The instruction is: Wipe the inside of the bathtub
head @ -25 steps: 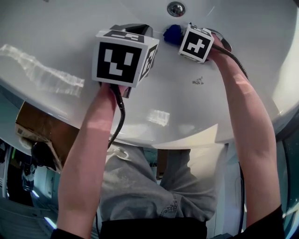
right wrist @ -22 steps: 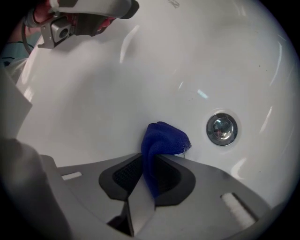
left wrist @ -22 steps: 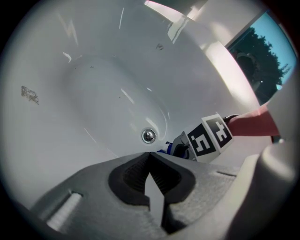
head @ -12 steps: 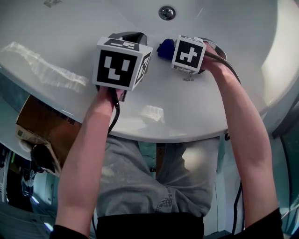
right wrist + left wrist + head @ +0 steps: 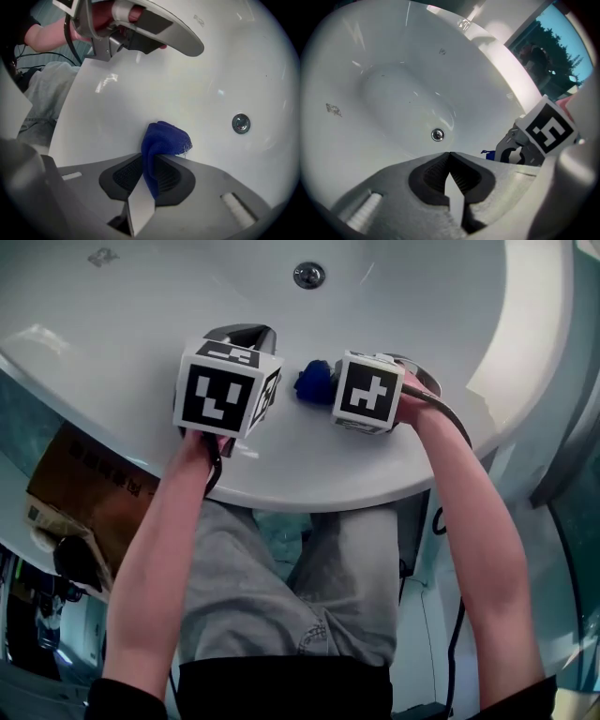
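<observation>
Reaching over the rim of the glossy white bathtub (image 5: pixel 187 296), the person holds both tools side by side above its near inner slope. The right gripper (image 5: pixel 149 164) is clamped on a crumpled blue cloth (image 5: pixel 165 137), which bulges past the jaw tips and seems to rest against the white wall. The left gripper (image 5: pixel 449 157) has its jaws closed together on nothing. A round metal drain (image 5: pixel 308 276) sits farther down the basin.
</observation>
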`<action>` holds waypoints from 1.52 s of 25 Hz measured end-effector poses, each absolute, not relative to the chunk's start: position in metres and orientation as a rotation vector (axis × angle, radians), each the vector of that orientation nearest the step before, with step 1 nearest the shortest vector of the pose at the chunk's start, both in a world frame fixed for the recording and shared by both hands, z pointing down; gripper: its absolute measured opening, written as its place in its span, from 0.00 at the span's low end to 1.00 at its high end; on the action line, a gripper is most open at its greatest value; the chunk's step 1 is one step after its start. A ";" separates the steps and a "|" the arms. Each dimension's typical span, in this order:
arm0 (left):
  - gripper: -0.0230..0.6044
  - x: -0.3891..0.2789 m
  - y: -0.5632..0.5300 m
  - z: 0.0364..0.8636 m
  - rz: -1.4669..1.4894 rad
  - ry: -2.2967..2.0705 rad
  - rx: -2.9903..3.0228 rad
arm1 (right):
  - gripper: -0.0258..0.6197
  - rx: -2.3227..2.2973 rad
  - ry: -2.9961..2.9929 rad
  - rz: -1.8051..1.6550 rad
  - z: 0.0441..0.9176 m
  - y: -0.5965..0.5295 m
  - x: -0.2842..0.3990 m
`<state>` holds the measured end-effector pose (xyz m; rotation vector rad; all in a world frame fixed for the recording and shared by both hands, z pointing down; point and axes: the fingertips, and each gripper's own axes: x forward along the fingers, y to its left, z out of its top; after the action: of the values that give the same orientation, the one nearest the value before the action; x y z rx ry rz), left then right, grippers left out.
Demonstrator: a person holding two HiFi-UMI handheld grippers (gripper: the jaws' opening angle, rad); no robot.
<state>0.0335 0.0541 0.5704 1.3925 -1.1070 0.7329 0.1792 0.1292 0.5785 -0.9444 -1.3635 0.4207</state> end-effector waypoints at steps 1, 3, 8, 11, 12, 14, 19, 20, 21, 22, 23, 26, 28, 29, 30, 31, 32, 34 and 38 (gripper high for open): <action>0.04 0.037 0.054 0.569 0.734 -1.099 1.395 | 0.16 -0.955 -1.366 0.428 0.570 0.133 0.182; 0.04 0.043 0.053 0.568 0.729 -1.090 1.403 | 0.16 -0.979 -1.371 0.456 0.552 0.142 0.184; 0.04 0.050 0.053 0.565 0.704 -1.099 1.396 | 0.16 -1.021 -1.388 0.453 0.519 0.149 0.186; 0.04 0.058 0.057 0.564 0.727 -1.081 1.400 | 0.16 -1.035 -1.406 0.446 0.500 0.152 0.192; 0.04 0.060 0.058 0.563 0.731 -1.076 1.401 | 0.16 -1.037 -1.411 0.453 0.494 0.153 0.194; 0.04 0.062 0.060 0.560 0.735 -1.072 1.400 | 0.16 -1.035 -1.417 0.470 0.482 0.155 0.197; 0.04 0.063 0.064 0.542 0.750 -1.068 1.403 | 0.16 -1.048 -1.411 0.498 0.450 0.163 0.205; 0.04 0.064 0.065 0.538 0.751 -1.065 1.404 | 0.16 -1.054 -1.408 0.501 0.444 0.165 0.207; 0.04 0.064 0.066 0.535 0.750 -1.062 1.405 | 0.16 -1.061 -1.404 0.506 0.438 0.167 0.209; 0.04 0.065 0.066 0.533 0.748 -1.060 1.407 | 0.16 -1.069 -1.399 0.514 0.433 0.168 0.209; 0.04 0.065 0.066 0.531 0.746 -1.058 1.408 | 0.16 -1.077 -1.394 0.525 0.430 0.169 0.210; 0.04 0.069 0.069 0.537 0.744 -1.048 1.403 | 0.16 -1.086 -1.386 0.583 0.429 0.169 0.208; 0.04 0.072 0.072 0.545 0.748 -1.041 1.390 | 0.16 -1.079 -1.384 0.635 0.431 0.166 0.206; 0.04 0.073 0.072 0.549 0.747 -1.041 1.385 | 0.16 -1.072 -1.383 0.660 0.432 0.165 0.206; 0.04 0.073 0.073 0.551 0.743 -1.045 1.379 | 0.16 -1.066 -1.385 0.687 0.433 0.164 0.205; 0.04 0.074 0.073 0.553 0.736 -1.052 1.367 | 0.16 -1.061 -1.389 0.718 0.432 0.164 0.204; 0.04 0.075 0.075 0.554 0.725 -1.060 1.349 | 0.16 -1.057 -1.397 0.752 0.432 0.163 0.203; 0.04 0.082 0.074 0.558 0.688 -1.066 1.312 | 0.16 -1.030 -1.426 0.813 0.435 0.157 0.200; 0.04 0.091 0.063 0.569 0.639 -1.060 1.314 | 0.16 -0.892 -1.493 0.868 0.464 0.127 0.187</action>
<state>0.0910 0.0632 0.5687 1.3136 -1.0601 0.6386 0.1866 0.1267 0.4644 -0.8920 -1.4934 0.8679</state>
